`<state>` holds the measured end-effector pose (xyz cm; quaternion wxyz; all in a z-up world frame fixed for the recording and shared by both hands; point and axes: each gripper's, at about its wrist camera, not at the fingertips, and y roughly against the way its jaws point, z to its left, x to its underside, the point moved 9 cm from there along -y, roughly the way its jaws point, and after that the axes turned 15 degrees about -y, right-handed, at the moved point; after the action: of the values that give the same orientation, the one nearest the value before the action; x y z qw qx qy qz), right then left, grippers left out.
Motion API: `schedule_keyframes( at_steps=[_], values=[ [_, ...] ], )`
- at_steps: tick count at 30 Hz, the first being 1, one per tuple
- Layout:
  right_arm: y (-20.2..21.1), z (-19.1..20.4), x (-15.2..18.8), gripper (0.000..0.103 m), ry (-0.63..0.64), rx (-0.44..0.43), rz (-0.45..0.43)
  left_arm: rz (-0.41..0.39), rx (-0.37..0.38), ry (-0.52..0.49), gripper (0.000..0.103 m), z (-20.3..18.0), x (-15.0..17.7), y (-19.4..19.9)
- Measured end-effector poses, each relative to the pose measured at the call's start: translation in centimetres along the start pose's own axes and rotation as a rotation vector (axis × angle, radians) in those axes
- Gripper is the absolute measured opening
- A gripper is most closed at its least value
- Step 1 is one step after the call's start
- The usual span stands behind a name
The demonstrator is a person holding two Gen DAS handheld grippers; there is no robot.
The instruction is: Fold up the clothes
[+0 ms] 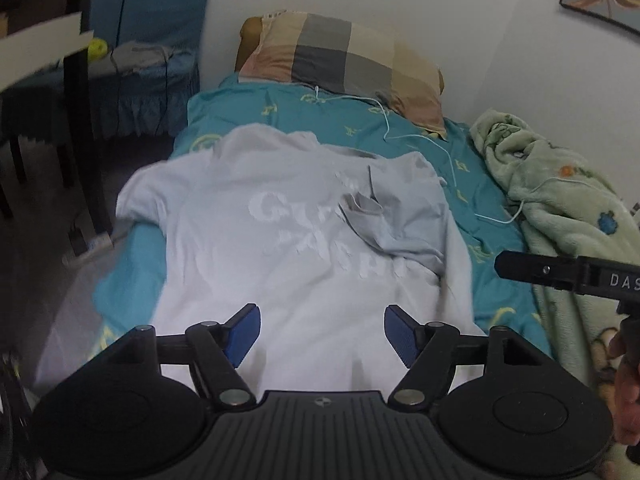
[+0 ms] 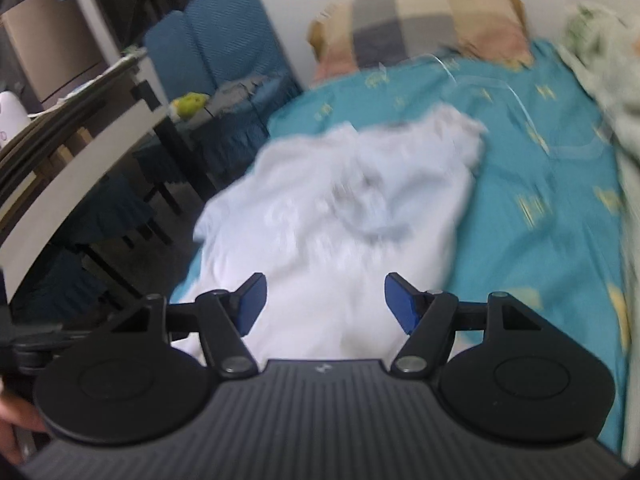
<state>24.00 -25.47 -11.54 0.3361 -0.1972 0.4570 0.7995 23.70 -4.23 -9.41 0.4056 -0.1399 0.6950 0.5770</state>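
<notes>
Left gripper (image 1: 322, 334): jaws spread wide, blue pads (image 1: 242, 334) clear of any cloth, nothing held. Right gripper (image 2: 325, 304): jaws likewise wide apart, empty, poised above the garment without contact. The right tool's black body also enters the left wrist view at its right edge, with part of a hand (image 1: 626, 392) beneath it.

Surface: a bed with a teal patterned sheet (image 1: 400, 120), set against a white wall. A checked pillow (image 1: 348, 56) lies at the head; a green fleece blanket (image 1: 560, 184) is bunched along the wall side. A thin white cord (image 1: 452, 156) trails over the sheet. Off the bed's open side stand blue chairs (image 2: 224, 36) and a table (image 2: 80, 148).

Garment: a white T-shirt (image 1: 280, 232) lies on the sheet just ahead of both grippers, faint lettering upward, with one part folded over its centre. The right wrist view is blurred.
</notes>
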Motion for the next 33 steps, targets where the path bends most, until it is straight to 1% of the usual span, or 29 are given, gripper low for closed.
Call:
schedule_keyframes(
  at_steps=[2,3,6,9,12,13,14,15,16,17,18,21,24,26,28,31,33],
  values=[
    [-2.9,0.8,-1.9,0.068,0.071,-0.011,-0.030,-0.018,-0.039,-0.036,0.077,1.8,-2.1,-2.3],
    [-4.8,0.9,-2.5,0.068,0.108,-0.007,-0.038,-0.026,-0.046,-0.042,0.078,2.7,-2.9,-3.5],
    [-11.0,0.8,-3.6,0.068,0.173,0.020,-0.027,-0.035,-0.027,-0.030,0.079,4.9,-4.5,-7.2],
    [-16.1,-0.2,-3.8,0.067,0.214,0.072,-0.006,-0.035,-0.028,-0.039,0.079,6.6,-5.3,-10.7],
    [-18.9,-1.9,-4.3,0.066,0.266,0.136,-0.018,-0.042,-0.041,-0.070,0.079,8.2,-6.3,-13.9],
    [-19.5,-2.5,-4.4,0.054,0.279,0.153,-0.019,-0.041,-0.038,-0.086,0.079,8.5,-6.7,-14.9],
    [-19.8,-3.3,-4.4,0.026,0.293,0.174,-0.012,-0.037,-0.040,-0.108,0.079,8.7,-7.1,-15.8],
    [-19.8,-4.2,-4.4,0.009,0.302,0.206,-0.007,-0.034,-0.050,-0.131,0.079,8.9,-7.7,-16.6],
    [-19.4,-5.1,-4.8,0.005,0.294,0.235,-0.018,-0.031,-0.059,-0.152,0.079,9.0,-8.1,-17.4],
    [-18.7,-5.9,-5.3,0.002,0.265,0.230,-0.030,-0.026,-0.064,-0.164,0.079,9.1,-8.7,-18.1],
    [-17.7,-6.8,-5.9,0.002,0.233,0.218,-0.050,-0.021,-0.069,-0.172,0.079,9.1,-9.2,-18.7],
    [-14.2,-9.8,-7.9,0.003,0.173,0.257,-0.127,-0.021,-0.108,-0.198,0.079,9.0,-10.7,-19.8],
    [-10.7,-14.5,-10.0,0.003,0.066,0.339,-0.193,-0.027,-0.123,-0.202,0.079,8.9,-12.0,-20.5],
    [-8.7,-18.4,-10.9,0.003,-0.048,0.394,-0.214,-0.030,-0.131,-0.224,0.079,8.5,-12.8,-21.1],
    [-7.2,-21.0,-11.5,0.003,-0.117,0.412,-0.226,-0.036,-0.133,-0.253,0.079,8.1,-13.4,-21.8],
    [-6.8,-20.2,-13.2,0.005,-0.067,0.287,-0.257,-0.047,-0.137,-0.297,0.080,8.0,-14.5,-23.8],
    [-8.5,-18.3,-14.5,0.005,-0.032,0.187,-0.227,-0.045,-0.150,-0.299,0.080,8.6,-15.2,-25.9]
  ],
)
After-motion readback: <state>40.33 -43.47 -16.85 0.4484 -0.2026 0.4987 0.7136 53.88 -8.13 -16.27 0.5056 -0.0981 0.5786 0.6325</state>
